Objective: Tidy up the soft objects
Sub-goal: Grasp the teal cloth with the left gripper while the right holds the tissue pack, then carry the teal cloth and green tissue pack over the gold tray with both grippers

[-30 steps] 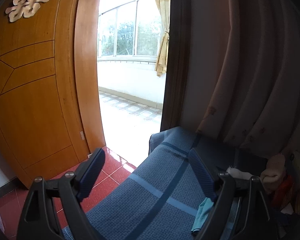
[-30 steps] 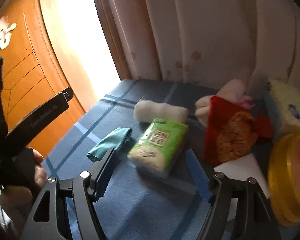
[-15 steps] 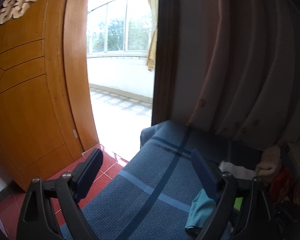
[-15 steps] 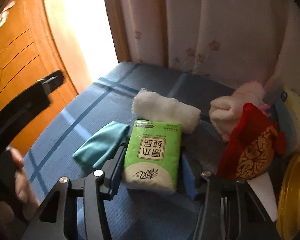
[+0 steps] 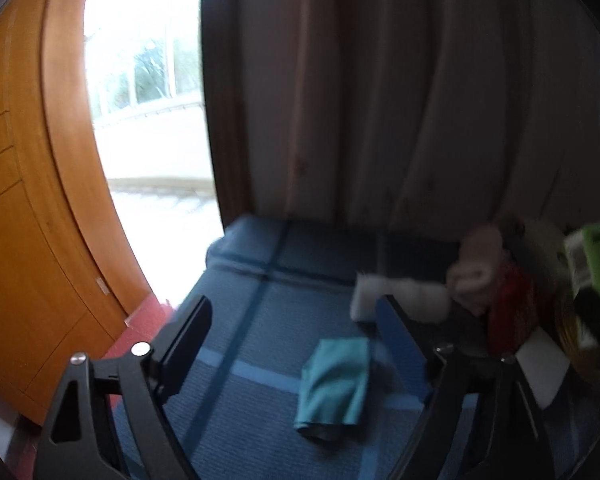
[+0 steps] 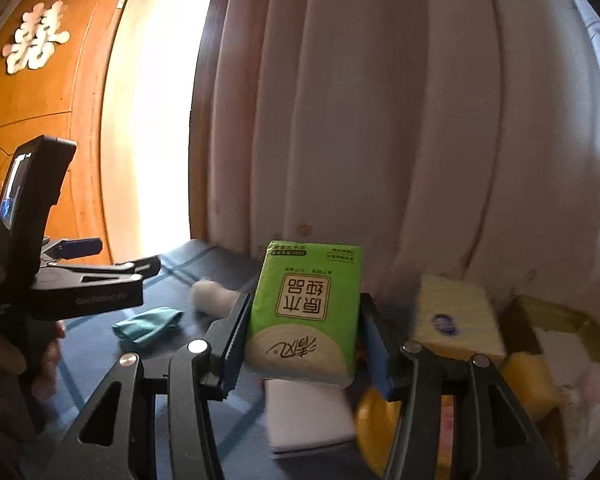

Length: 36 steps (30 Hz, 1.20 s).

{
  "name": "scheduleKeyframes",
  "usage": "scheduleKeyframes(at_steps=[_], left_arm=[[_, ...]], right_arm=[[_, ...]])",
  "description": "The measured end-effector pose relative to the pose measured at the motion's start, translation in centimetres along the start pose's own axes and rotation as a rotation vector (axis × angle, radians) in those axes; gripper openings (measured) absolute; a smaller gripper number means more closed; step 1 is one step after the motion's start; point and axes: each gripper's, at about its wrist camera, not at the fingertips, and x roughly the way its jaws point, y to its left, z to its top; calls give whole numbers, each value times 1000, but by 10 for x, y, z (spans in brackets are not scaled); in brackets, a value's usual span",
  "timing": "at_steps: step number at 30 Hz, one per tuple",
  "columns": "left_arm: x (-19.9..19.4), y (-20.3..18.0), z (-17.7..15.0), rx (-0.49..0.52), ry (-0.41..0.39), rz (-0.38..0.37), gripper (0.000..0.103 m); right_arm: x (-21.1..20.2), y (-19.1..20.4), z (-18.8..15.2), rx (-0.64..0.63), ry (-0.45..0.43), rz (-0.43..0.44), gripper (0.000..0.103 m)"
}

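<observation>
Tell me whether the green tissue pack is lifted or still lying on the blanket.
Lifted. The right gripper is shut on the tissue pack, its pads pressing both sides, holding it upright above the blanket.

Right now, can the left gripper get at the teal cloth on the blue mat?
Probably yes: the left gripper is open, empty and aimed at the teal cloth, which lies alone with nothing on it.

The tissue pack (image 6: 306,316) sits between the right gripper's (image 6: 304,344) fingers, above the surface (image 5: 260,320); the folded cloth (image 5: 334,384) lies on the surface left of it; the rolled towel (image 5: 400,300) lies behind the cloth, before the curtain (image 5: 420,100).
</observation>
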Motion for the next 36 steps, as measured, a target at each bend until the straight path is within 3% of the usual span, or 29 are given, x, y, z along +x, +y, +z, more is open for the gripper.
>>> scheduleKeyframes(at_steps=[5,8,11,13,15,21,25,28,31,36], left_arm=[[21,-12,-5,31,167,-16,58],[27,-22,-9,71,219,-14,57],[32,-32,-9,118,251,2,55],[30,-36,-10,130,248,-16,46],[29,-39,-11,138,248,-47,29],[19,-56,-14,199,228,7,16],[2,-29,-10,52,157,-151,15],[-21,-9,-11,-41,40,-176,15],[-44,-3,-13,-67,-72,-156,15],[-59,-15,-12,-6,-172,-56,15]], right_arm=[[-2,-2,1,9,0,11,54],[-3,-4,2,18,-8,11,54],[-4,-6,1,34,-2,18,54],[-2,-12,0,40,0,26,54],[-3,-16,0,49,0,30,54],[-4,-21,1,76,0,44,54],[-2,-18,1,88,-6,43,54],[-2,-16,1,92,-12,42,54],[-5,-17,1,94,-24,44,54],[-11,-16,2,91,-56,47,54]])
